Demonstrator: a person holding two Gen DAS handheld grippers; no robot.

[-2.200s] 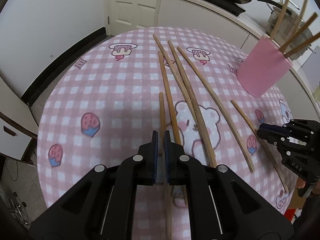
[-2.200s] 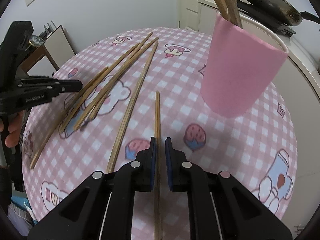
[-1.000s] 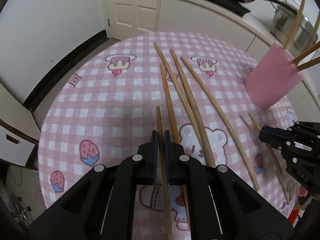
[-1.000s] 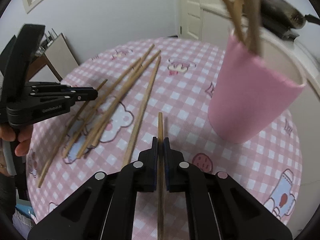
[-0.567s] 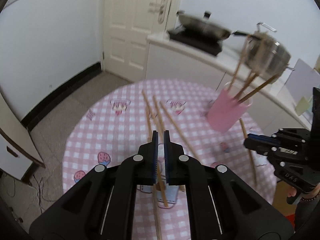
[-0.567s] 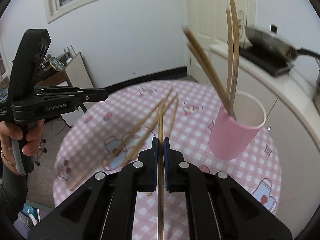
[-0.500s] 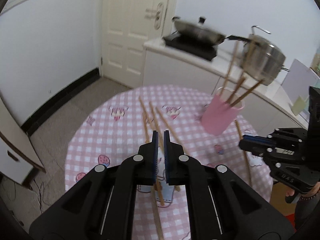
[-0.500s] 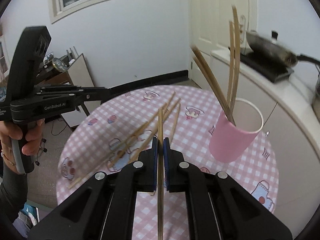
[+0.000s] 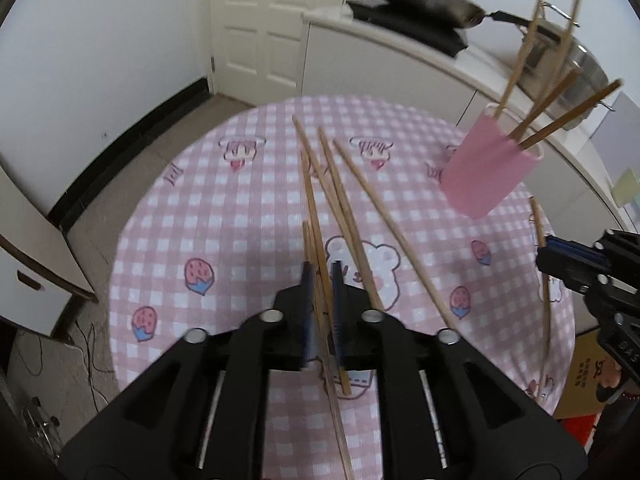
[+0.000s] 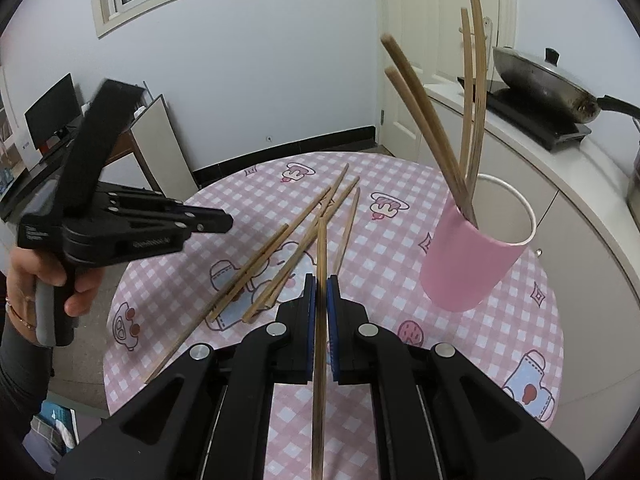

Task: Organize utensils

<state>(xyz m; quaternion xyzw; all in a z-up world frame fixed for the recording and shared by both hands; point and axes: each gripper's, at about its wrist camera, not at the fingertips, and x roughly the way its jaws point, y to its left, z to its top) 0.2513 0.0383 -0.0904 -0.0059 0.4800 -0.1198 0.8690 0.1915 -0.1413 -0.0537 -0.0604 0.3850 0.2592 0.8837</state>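
A pink cup [image 10: 476, 256] stands on the checked tablecloth [image 10: 400, 360] at the right of the right wrist view, and at the upper right of the left wrist view [image 9: 490, 172]. Its inside is white. Four wooden chopsticks [image 10: 436, 132] stand in it, leaning against the near-left part of the rim: two slant up to the left, two rise almost straight. Whether anything else lies at the bottom cannot be told.

The right gripper [image 10: 321, 280], at the bottom centre of its own view, has its blue pads pressed tight on a single chopstick [image 10: 320, 256]. The stick runs straight up the frame between the jaws, its tip ending above the loose chopsticks [image 10: 280, 264] scattered on the cloth at centre left. In the left wrist view this gripper shows at the right edge [image 9: 560, 256], the stick hanging below it.

The left gripper [image 9: 321, 276], at the bottom centre of its view, has just been opening: its jaws stand a narrow gap apart. A chopstick lies in that gap [image 9: 316, 264], slanting down to the lower right, and the pads do not seem to press on it. In the right wrist view this gripper sits at the left [image 10: 216, 222], a hand [image 10: 36, 280] around its handle.

Beyond the table, at the upper right of both views, a pan [image 10: 548, 88] rests on a dark hob on a white counter [image 10: 560, 176]
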